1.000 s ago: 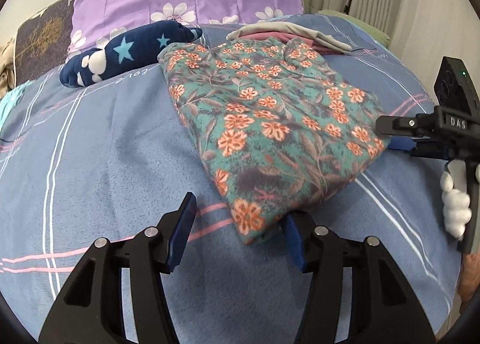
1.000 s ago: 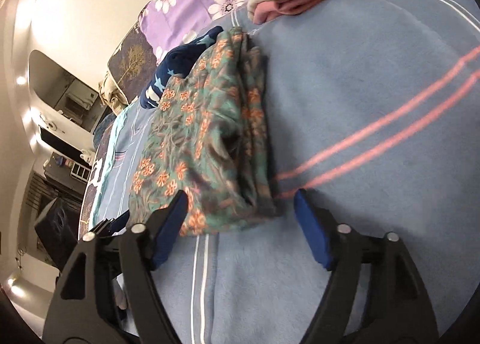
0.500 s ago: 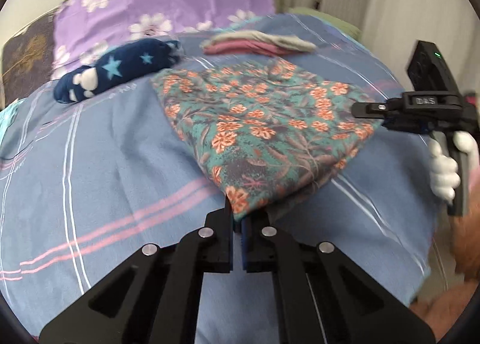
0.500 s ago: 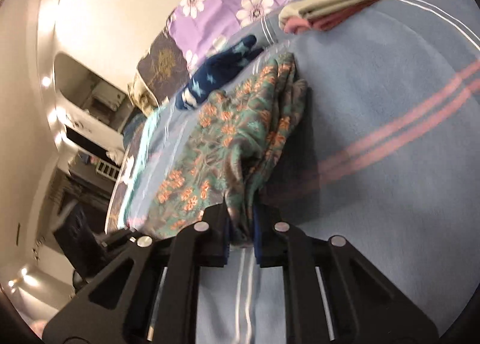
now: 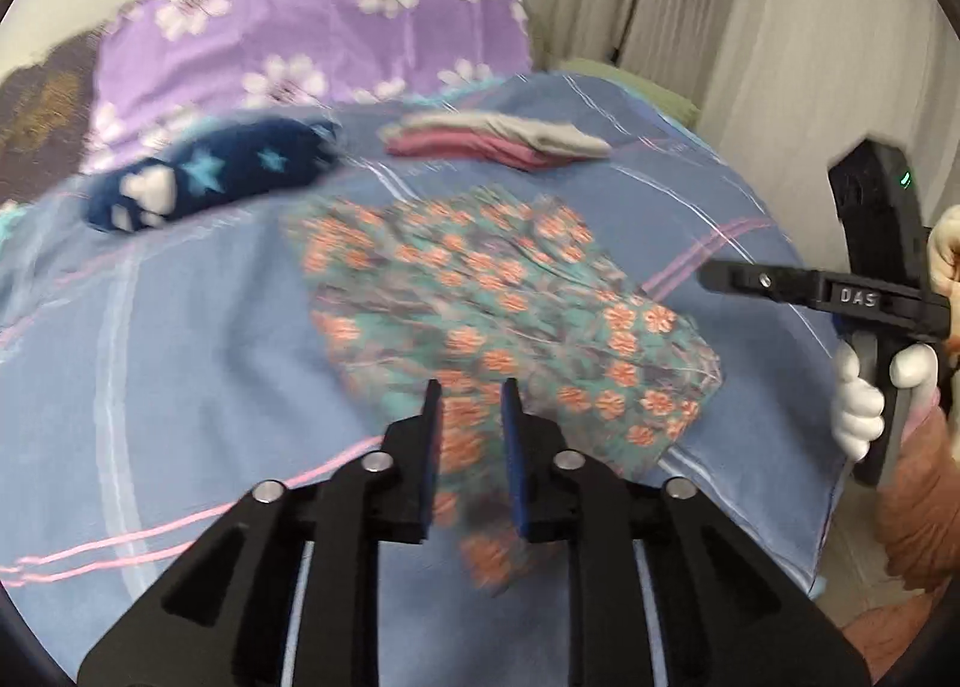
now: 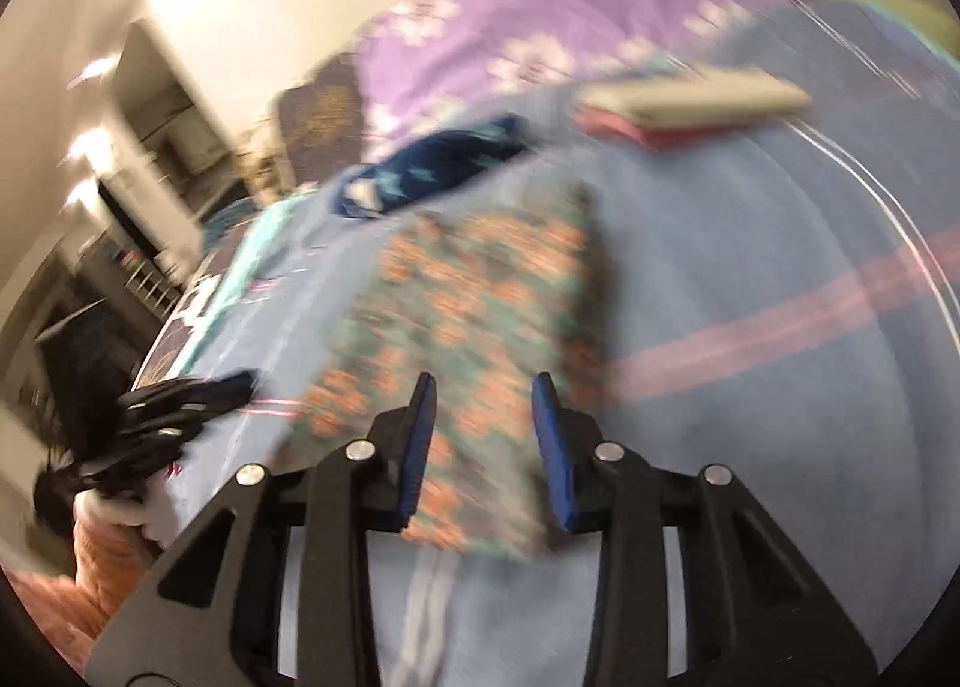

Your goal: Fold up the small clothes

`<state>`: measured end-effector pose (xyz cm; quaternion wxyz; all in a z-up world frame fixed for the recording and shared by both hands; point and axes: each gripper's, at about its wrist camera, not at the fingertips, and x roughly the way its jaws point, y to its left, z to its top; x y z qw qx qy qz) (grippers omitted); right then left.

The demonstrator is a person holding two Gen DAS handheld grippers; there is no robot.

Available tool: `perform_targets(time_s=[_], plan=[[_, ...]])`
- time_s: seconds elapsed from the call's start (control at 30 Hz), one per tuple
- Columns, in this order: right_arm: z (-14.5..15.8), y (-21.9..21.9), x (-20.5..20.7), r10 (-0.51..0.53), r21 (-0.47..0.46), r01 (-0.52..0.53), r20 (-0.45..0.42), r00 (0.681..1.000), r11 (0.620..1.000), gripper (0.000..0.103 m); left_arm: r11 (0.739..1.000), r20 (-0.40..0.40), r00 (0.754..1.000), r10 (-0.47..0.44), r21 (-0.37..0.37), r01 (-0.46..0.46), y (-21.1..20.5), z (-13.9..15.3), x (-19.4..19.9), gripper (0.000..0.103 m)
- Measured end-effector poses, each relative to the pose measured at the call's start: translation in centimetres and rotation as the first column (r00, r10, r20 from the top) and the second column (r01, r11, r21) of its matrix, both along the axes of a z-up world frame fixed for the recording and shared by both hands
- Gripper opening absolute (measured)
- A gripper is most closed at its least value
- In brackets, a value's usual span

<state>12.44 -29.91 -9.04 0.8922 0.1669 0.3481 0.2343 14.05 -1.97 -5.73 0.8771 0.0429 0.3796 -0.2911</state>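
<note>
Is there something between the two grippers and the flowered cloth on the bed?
Nothing visible. The left gripper and the right gripper are open right over the near edge of the flowered cloth, with no object between.

Floral garment (image 5: 498, 303) spread mid-bed (image 5: 180, 363), star-print bundle (image 5: 210, 177) behind it to the left, folded stack (image 5: 498, 138) behind it to the right, pillow (image 5: 312, 39) at the head

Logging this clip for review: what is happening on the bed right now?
A person is folding a floral garment on a blue bedspread, one hand-held gripper in each hand. Both the left hand-held gripper and the right hand-held gripper have their jaws apart over its near edge, gripping nothing. A folded pink and grey stack and a navy star-print item lie farther back.
</note>
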Motion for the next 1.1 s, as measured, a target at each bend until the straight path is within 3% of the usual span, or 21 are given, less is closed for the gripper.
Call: perform_targets(time_s=[0.1,0.13,0.17,0.2,0.3,0.37,0.4,0.43,0.5,0.6,0.73,0.87,1.1], plan=[[-2.5,1.5,1.7,-0.011,-0.107,0.005,-0.058,0.998,0.994,0.034,0.996,-0.054,0.999,0.007,0.093,-0.002,-1.6,-3.9,0.6,0.034],[-4.6,1.5,2.4,-0.042,-0.164,0.022,-0.119,0.992,0.986,0.024,0.995,-0.034,0.999,0.002,0.103,0.001,-1.6,-4.7,0.3,0.034],[-6.0,1.1,2.7,-0.047,-0.166,0.024,-0.138,0.989,0.986,0.017,0.995,0.016,1.000,-0.011,0.102,0.010,-1.6,-4.9,-0.4,0.034],[-6.5,0.7,2.5,-0.046,-0.136,0.031,-0.104,0.994,0.990,0.011,0.992,0.045,0.999,-0.026,0.125,0.020,-1.6,-5.0,-1.1,0.034],[-6.0,-0.7,2.4,-0.036,-0.077,0.026,-0.133,0.990,0.997,0.011,0.992,0.044,0.998,-0.033,0.124,0.028,-1.3,-4.4,-1.4,0.036],[-5.1,-1.2,2.5,-0.040,-0.050,0.033,-0.146,0.989,0.998,0.017,0.994,0.022,0.999,-0.040,0.099,0.037,-1.0,-3.6,-1.1,0.037],[-4.7,-1.5,2.7,-0.044,-0.043,0.038,-0.139,0.989,0.998,0.029,0.996,0.018,0.999,-0.043,0.081,0.042,-0.7,-2.9,-0.7,0.038],[-4.1,-1.8,3.0,-0.063,-0.054,0.057,-0.121,0.991,0.997,0.044,0.997,0.029,0.999,-0.039,0.064,0.037,-0.5,-2.2,-0.4,0.044],[-3.5,-2.4,3.4,-0.110,-0.093,0.100,-0.105,0.988,0.991,0.052,0.999,0.061,0.998,-0.012,0.043,0.009,0.3,-1.2,0.3,0.055],[-4.4,-3.6,4.7,-0.110,-0.063,0.101,-0.175,0.978,0.993,0.058,0.999,0.032,0.999,0.033,0.033,-0.034,1.0,-1.2,2.7,0.058],[-6.7,-3.1,7.1,-0.062,-0.007,0.063,-0.291,0.955,0.998,0.059,0.998,-0.109,0.992,0.063,0.000,-0.063,1.4,-3.3,6.6,0.058],[-6.8,-2.4,8.1,-0.012,0.012,0.016,-0.286,0.958,1.000,0.068,0.997,-0.207,0.978,0.038,-0.056,-0.051,1.5,-5.2,8.8,0.060],[-7.0,-1.3,10.7,0.046,0.037,-0.038,-0.287,0.957,0.999,0.068,0.990,-0.255,0.967,-0.017,-0.142,-0.020,1.1,-6.1,11.4,0.063]])
